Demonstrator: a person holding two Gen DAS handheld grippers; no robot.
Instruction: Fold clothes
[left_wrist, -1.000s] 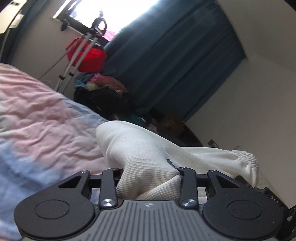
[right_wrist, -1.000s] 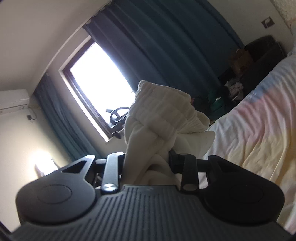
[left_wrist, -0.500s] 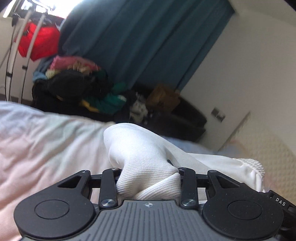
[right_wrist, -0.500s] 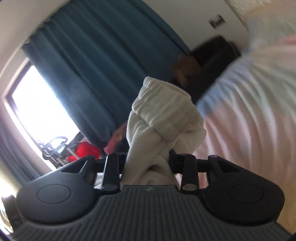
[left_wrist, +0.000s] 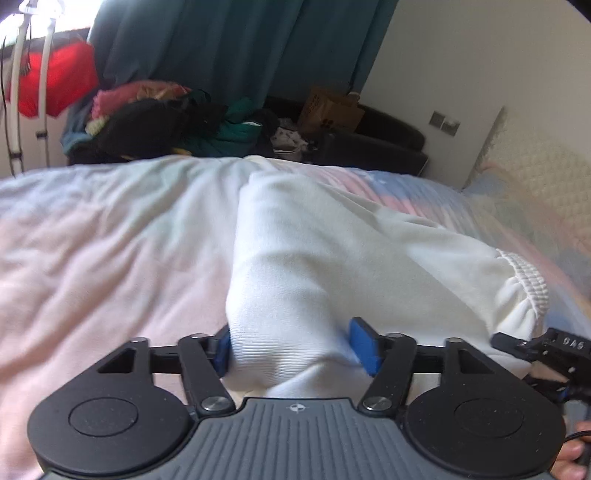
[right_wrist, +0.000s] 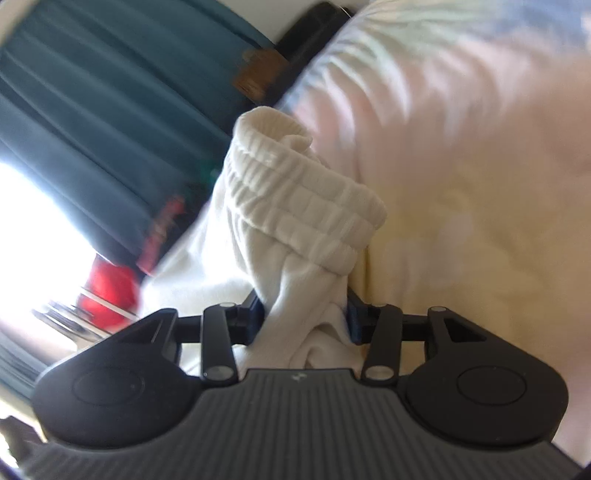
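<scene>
Releasing the white garment onto the bed

Laying the fold down is the step in hand, as I judge it. The white garment (left_wrist: 332, 251), likely sweatpants with a ribbed cuff and a gathered elastic band, lies across the pastel bedsheet (left_wrist: 92, 240) in the centre of the left wrist view. The left gripper (left_wrist: 297, 345) has just been opening: its blue fingers (left_wrist: 364, 345) stand spread, with the ribbed end lying loose between them rather than pinched. The right gripper (right_wrist: 306, 319) has also just been opening, but less; its fingers (right_wrist: 354, 317) stay close against the bunched cloth below the waistband (right_wrist: 303, 206), and the blur leaves it unclear whether they still press on it.

To do this well, both grippers should open fully before backing away, so no cloth snags and drags the fold askew. Withdrawing low and straight along the bed seems safest. A clothes pile (left_wrist: 155, 122) sits at upper left, well apart.
</scene>
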